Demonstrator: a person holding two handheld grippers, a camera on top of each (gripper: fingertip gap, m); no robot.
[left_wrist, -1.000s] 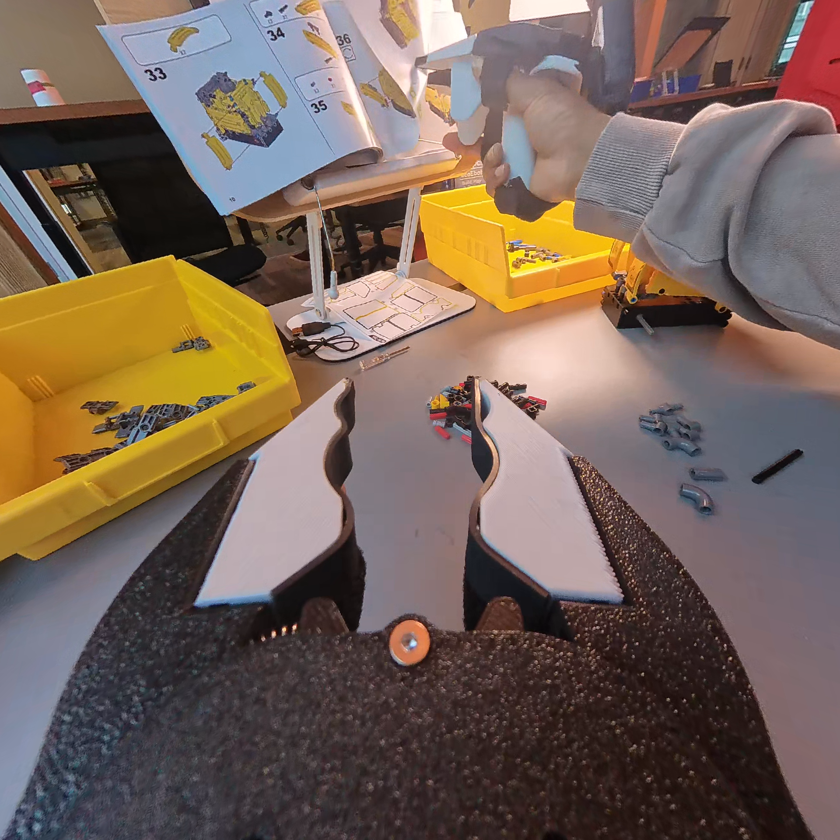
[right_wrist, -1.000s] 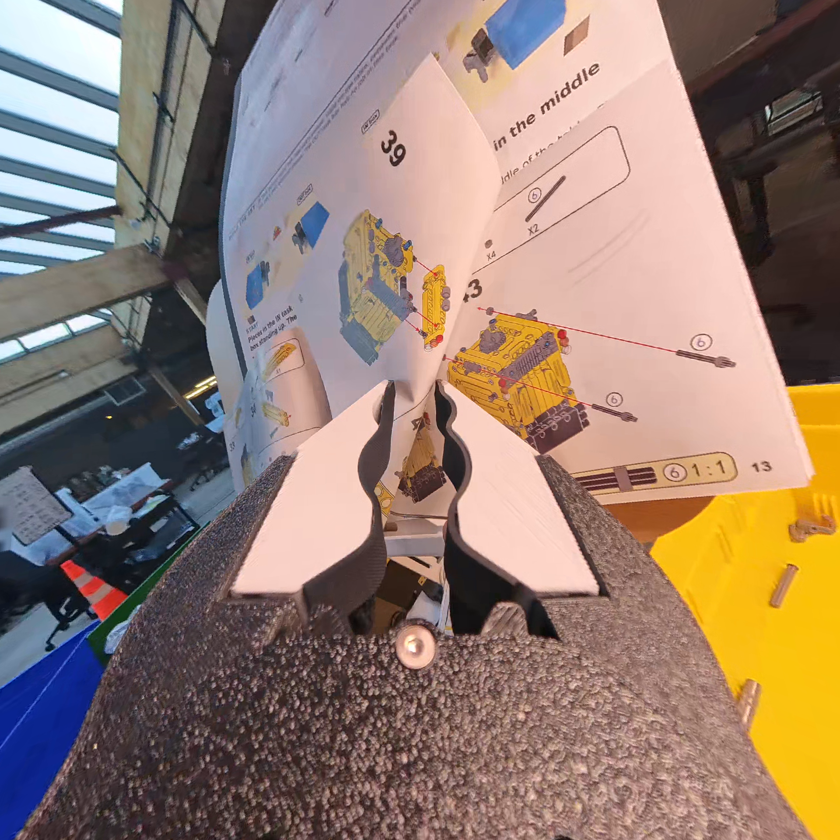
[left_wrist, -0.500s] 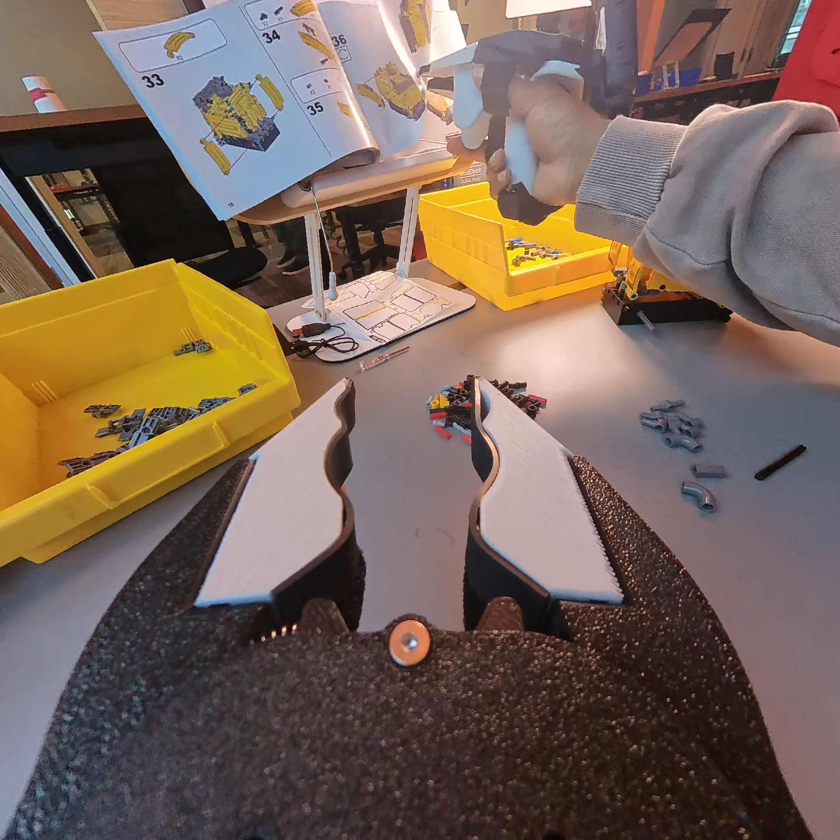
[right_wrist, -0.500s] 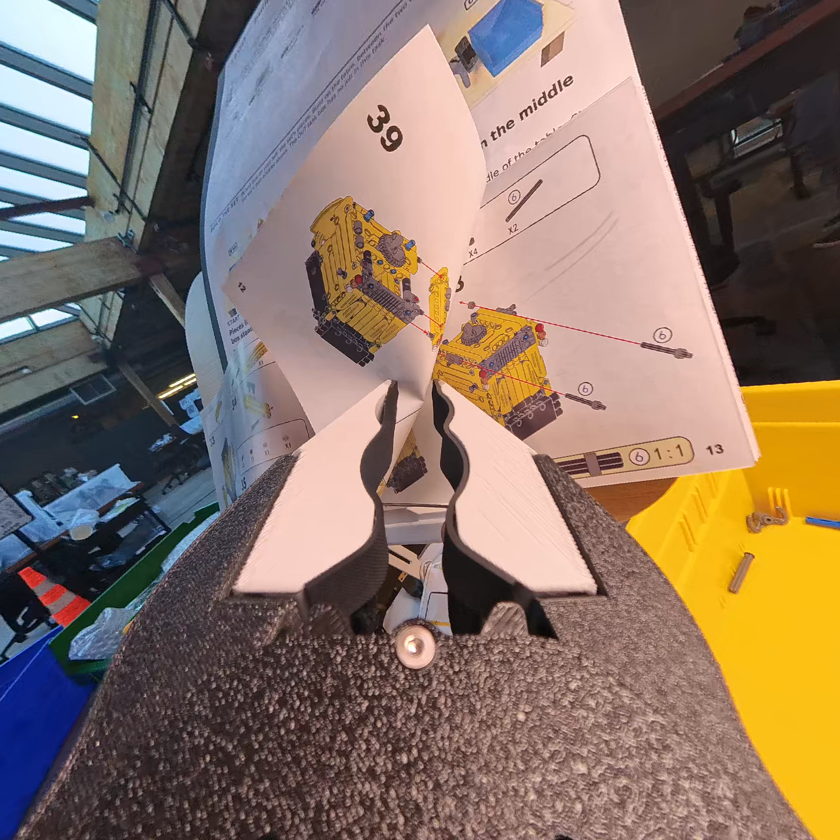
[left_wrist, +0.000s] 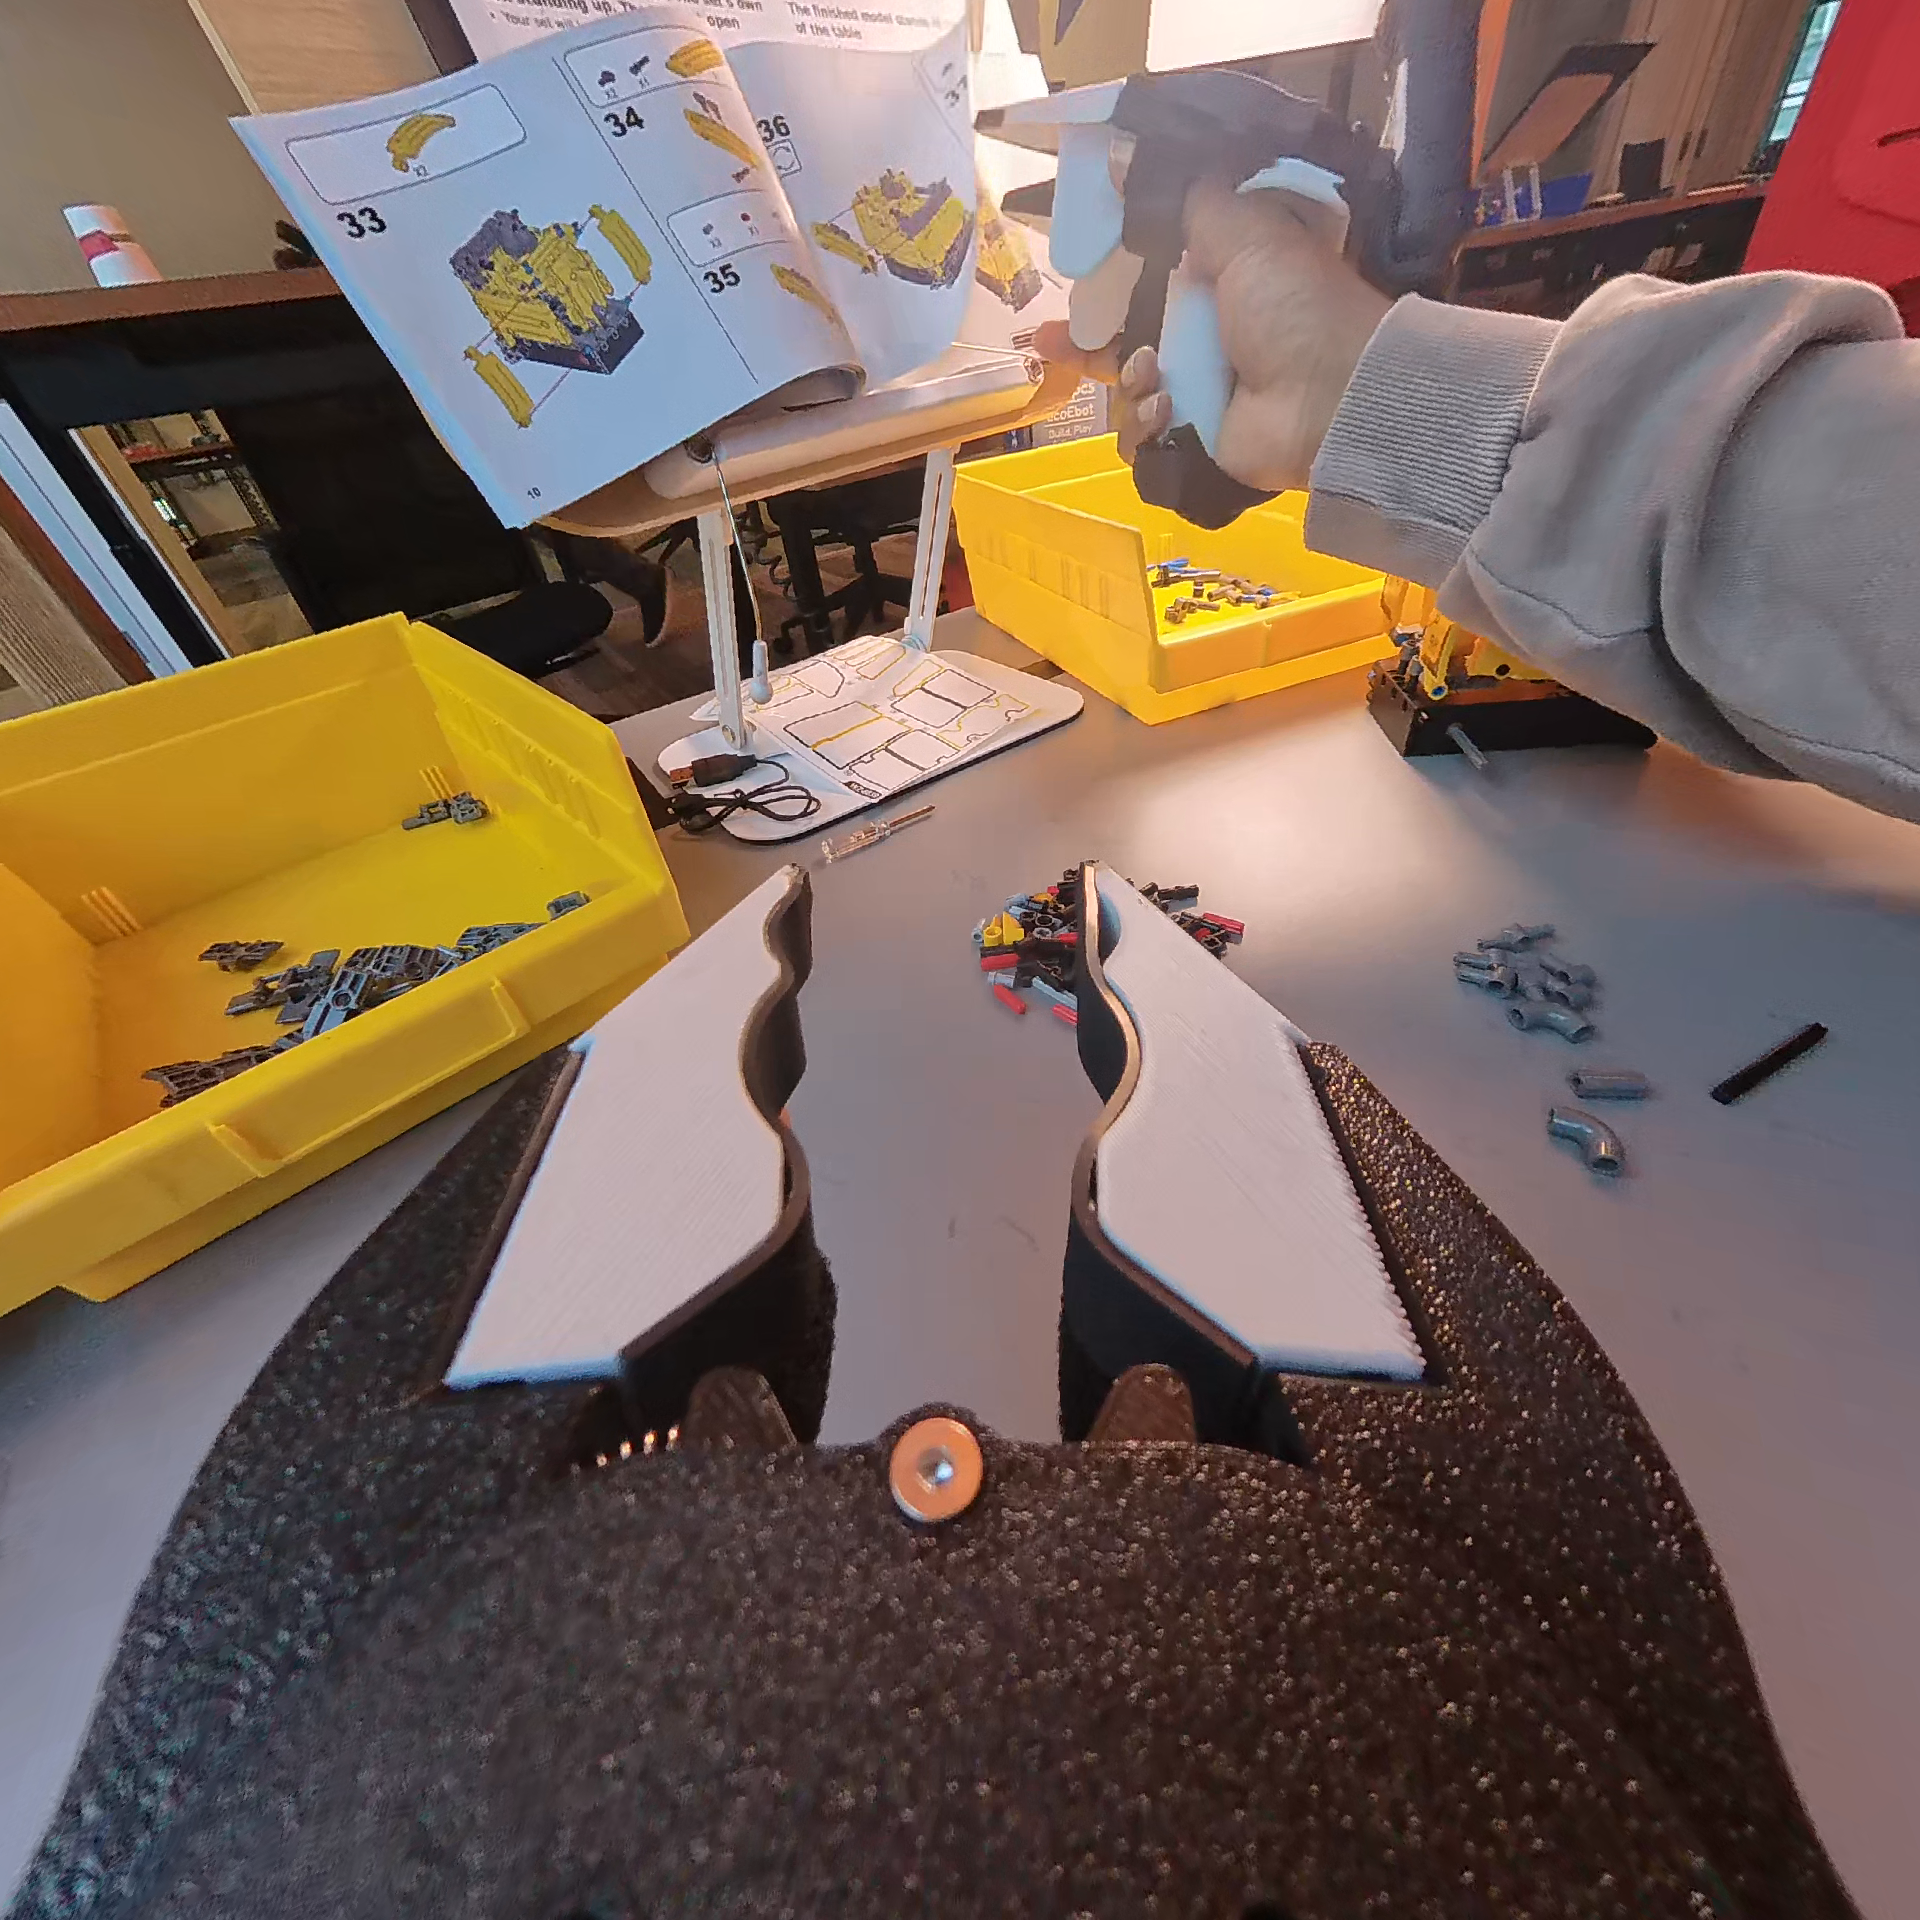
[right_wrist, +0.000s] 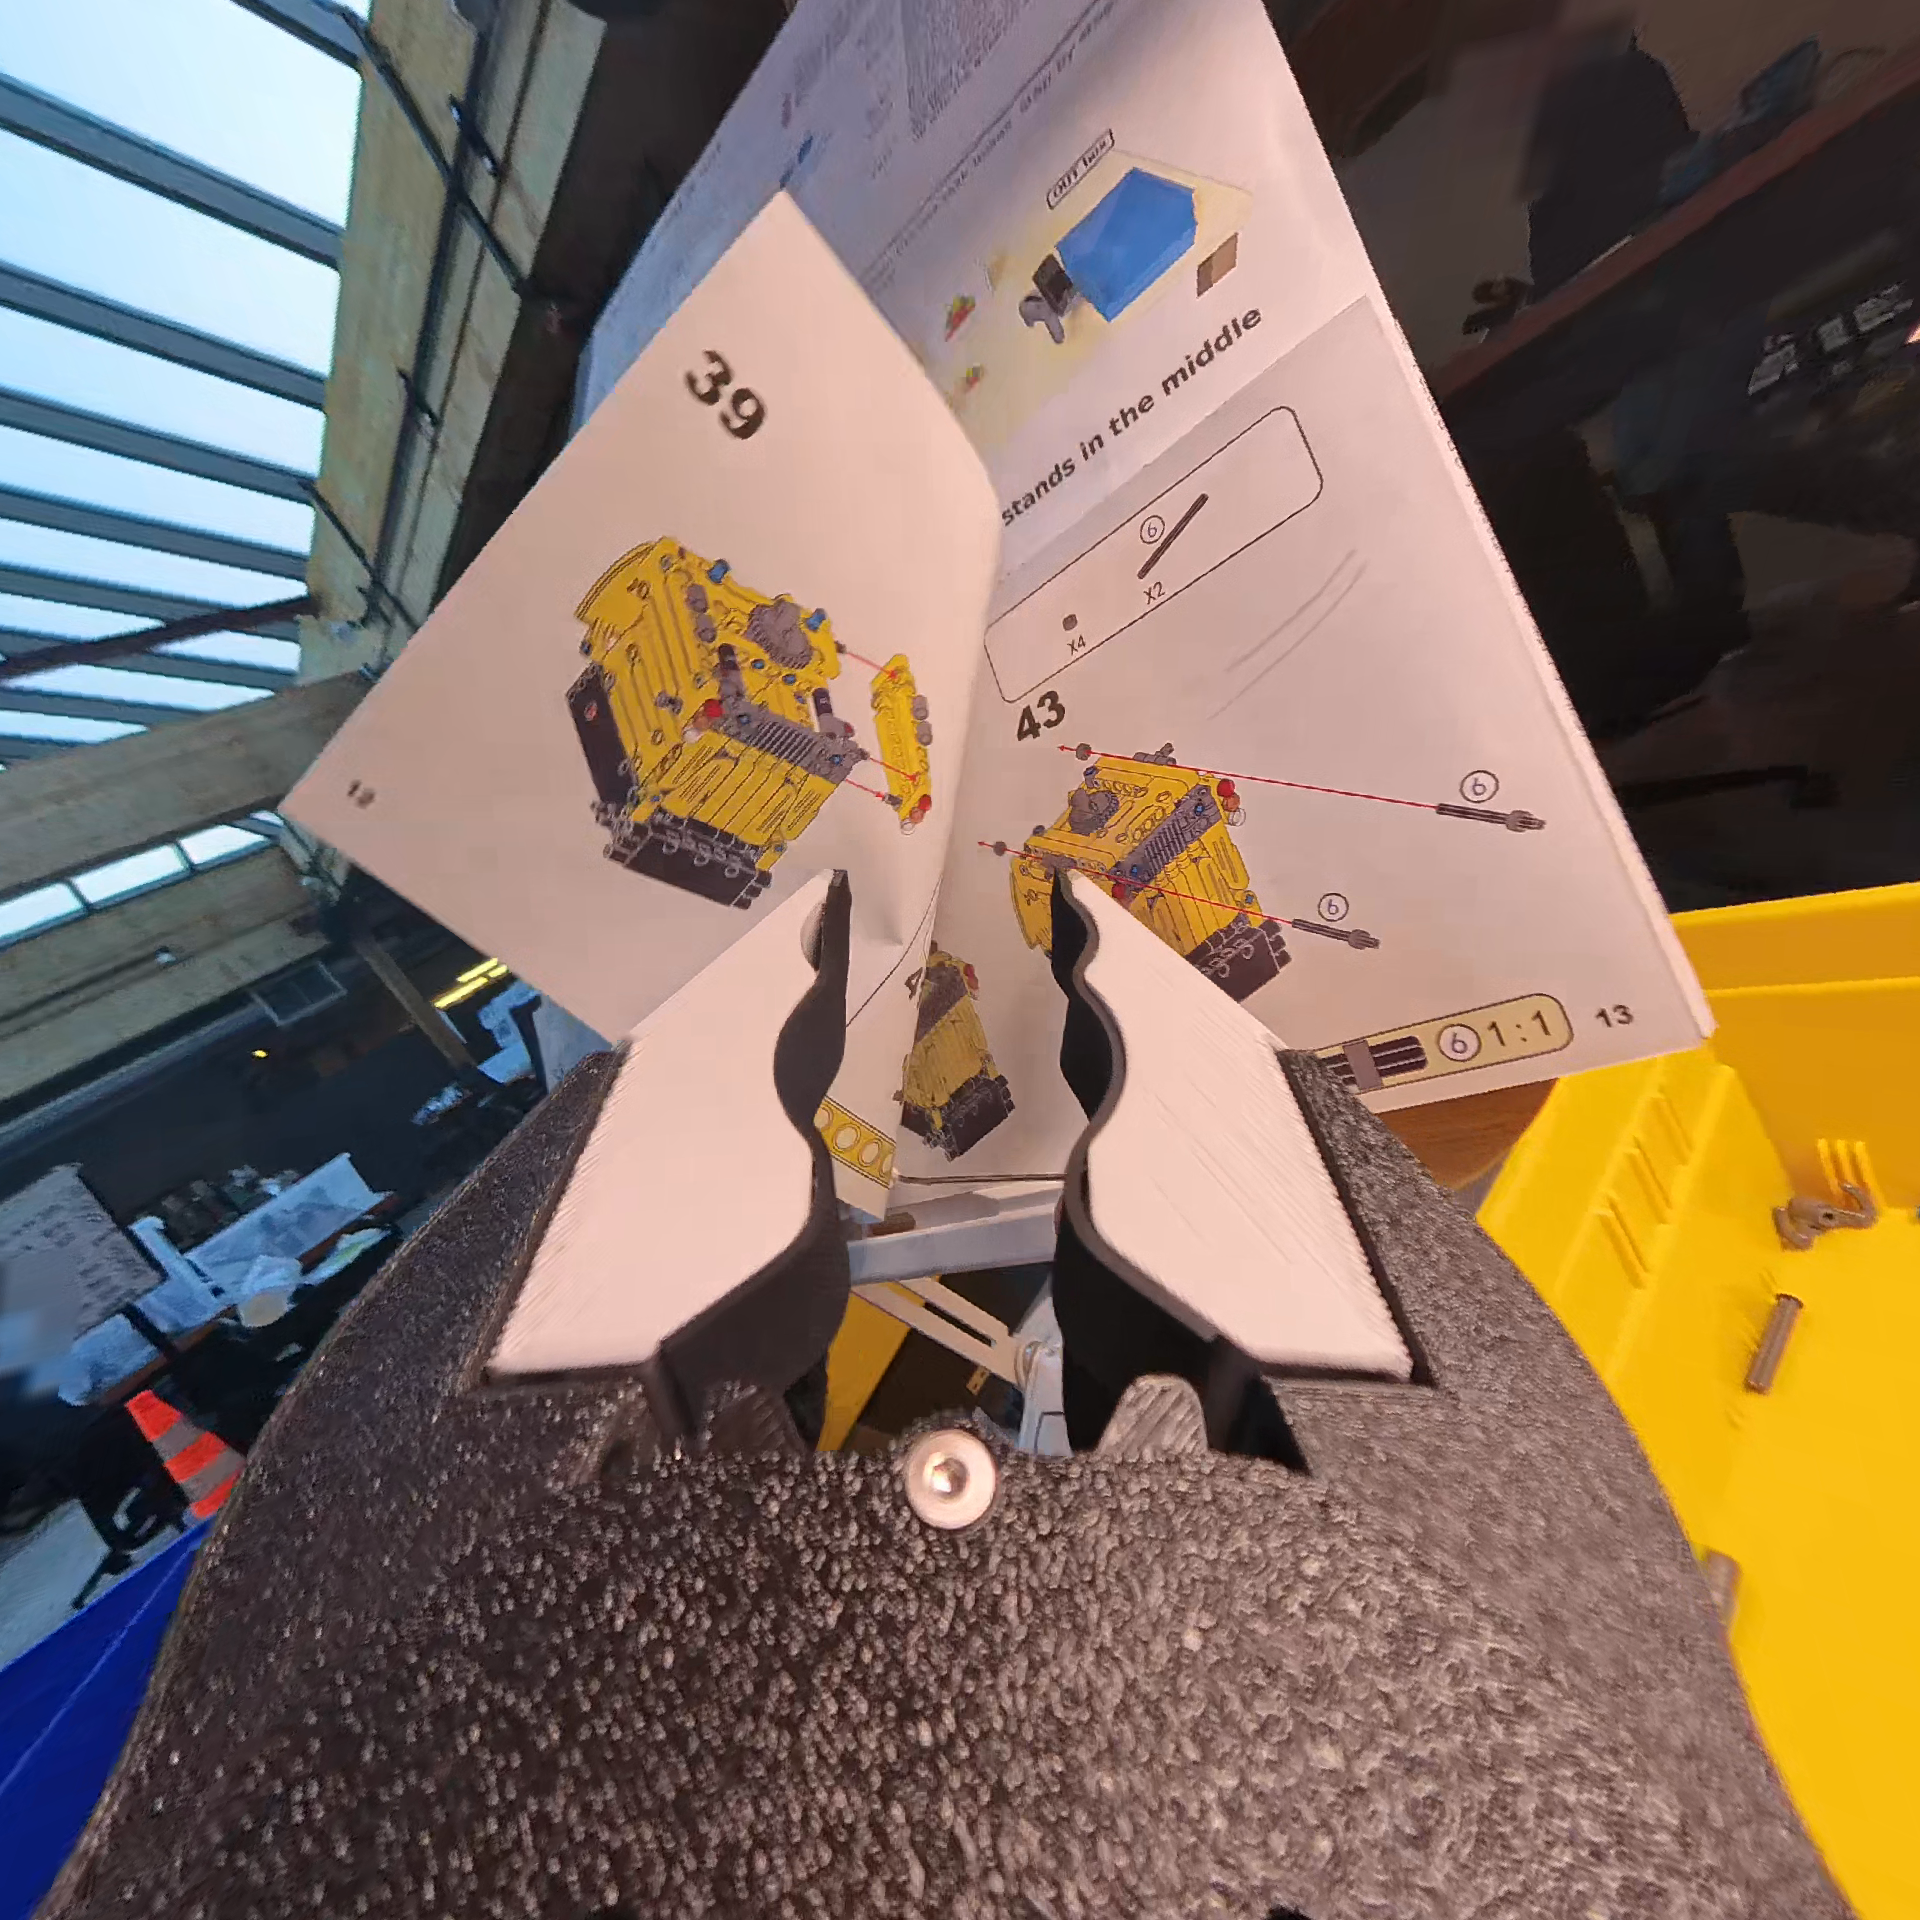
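An open instruction booklet (right_wrist: 1195, 675) leans on a white stand (left_wrist: 821, 436). My right gripper (right_wrist: 945, 904) is open at the booklet's lower edge. A loose page (right_wrist: 675, 644) stands up in front of it, and the page's lower corner hangs between the jaws. In the left wrist view a hand in a grey sleeve (left_wrist: 1278, 312) holds that gripper up at the booklet (left_wrist: 582, 260). My left gripper (left_wrist: 943, 904) is open and empty, low over the grey table (left_wrist: 1299, 831). A small pile of coloured pieces (left_wrist: 1023, 951) lies just past its right fingertip.
A yellow bin (left_wrist: 343, 1070) with grey pieces stands at the left. Another yellow bin (left_wrist: 1049, 582) stands behind the stand; it also shows in the right wrist view (right_wrist: 1766, 1558). A yellow and black model (left_wrist: 1475, 696), grey connectors (left_wrist: 1527, 977) and a black axle (left_wrist: 1766, 1060) lie at the right.
My right gripper's jaws have opened wider around the loose page, and the page has swung over to the left. My left gripper has stayed where it was.
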